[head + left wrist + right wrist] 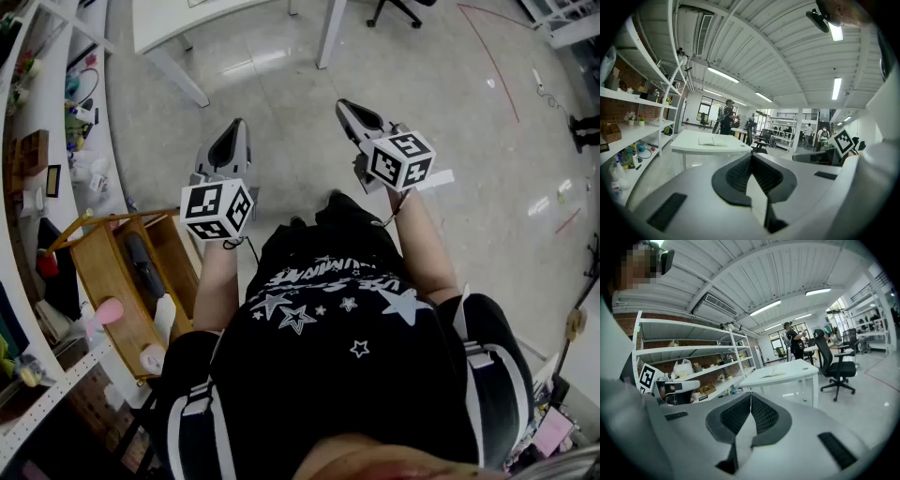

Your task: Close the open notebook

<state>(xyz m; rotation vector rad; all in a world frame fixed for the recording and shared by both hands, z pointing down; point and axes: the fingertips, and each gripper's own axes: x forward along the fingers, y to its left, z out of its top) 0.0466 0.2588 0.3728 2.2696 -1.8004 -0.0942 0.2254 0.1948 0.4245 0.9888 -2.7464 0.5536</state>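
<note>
The open notebook (712, 141) lies flat on a white table (689, 146) some way ahead across the floor. In the right gripper view the notebook (772, 374) sits on the same table (799, 368). My left gripper (751, 155) is shut with nothing in it and points roughly level at the table. My right gripper (750, 394) is also shut and empty. In the head view both are held out over bare floor in front of my body, the left gripper (236, 124) and the right gripper (342, 105), with a corner of the table (178, 28) beyond them.
White shelving (28, 216) runs along my left, with a wooden crate (103, 272) of bottles beside my left leg. A black office chair (839, 366) stands right of the table. A person (726, 117) stands behind the table. Grey floor lies between me and the table.
</note>
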